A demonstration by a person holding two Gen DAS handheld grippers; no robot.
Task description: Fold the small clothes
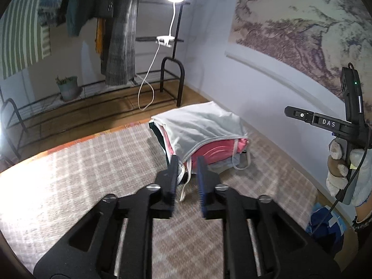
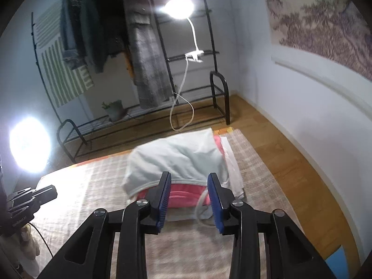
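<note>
Stack [image 1: 200,130] of folded clothes at frame centre on checked mat [image 1: 69,174], white piece uppermost, pink beneath, likely piled to keep finished items together. Left tool [image 1: 186,181] narrowly parted, empty, clear of stack. Right tool [image 2: 189,200] somewhat wider, empty, above near edge. No garment gripped. Loose strap [image 1: 241,162] trailing at stack front.

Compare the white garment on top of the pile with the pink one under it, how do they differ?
The white garment lies on top, draped and rumpled; the pink garment sits beneath it, flatter. The white garment shows nearly its whole surface, while the pink garment shows only at the near edge. The white garment looks larger, though most of the pink is hidden. Both rest in one pile on the checked mat.
</note>
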